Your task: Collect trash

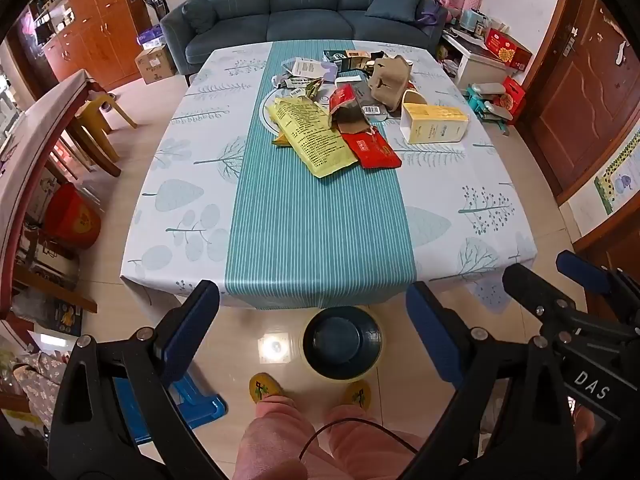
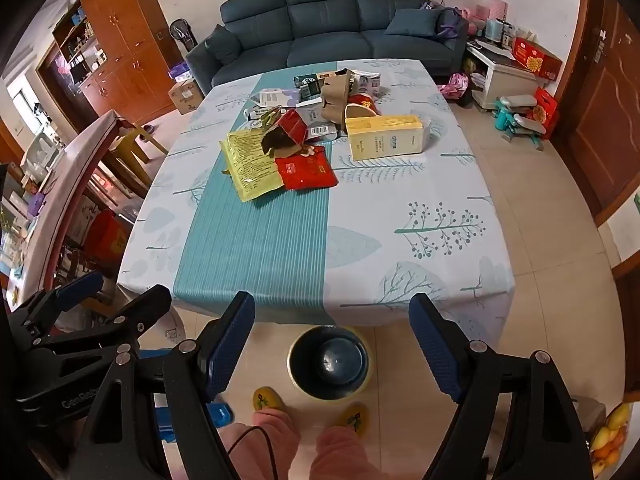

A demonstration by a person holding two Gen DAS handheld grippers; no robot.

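1. The left gripper (image 1: 312, 336) hangs over the floor in front of the table (image 1: 192, 200), tilted steeply down. Its jaws stand wide apart with nothing between them.
2. The right gripper (image 2: 332, 344) hangs beside it at the same tilt. Its jaws are also spread wide and hold nothing.
3. Each gripper shows at the edge of the other's view: the right one at the right in the left wrist view, the left one at the lower left in the right wrist view.
4. A bin (image 1: 340, 344) stands on the tiled floor just before the table's near edge. It is dark inside with a pale rim, and looks empty.
5. The trash lies in a loose heap on the far half of the table, well apart from both grippers.
6. Nearest in the heap is a yellow bag (image 1: 312, 136) printed with text, lying flat on the teal stripe (image 1: 316, 232) of the cloth.
7. A red packet (image 1: 376, 148) lies just right of it, touching its edge.
8. A torn red carton (image 1: 344, 104) sits on top of them, behind.
9. A pale yellow box (image 1: 436, 122) lies on its side at the right of the heap.
10. A brown paper bag (image 1: 390, 78) stands crumpled behind the box, with more small packs around it.
11. The person's slippers (image 1: 264, 388) and pink trouser legs (image 1: 272, 432) show below, beside the bin.
12. A blue sofa (image 1: 308, 8) stands beyond the table.
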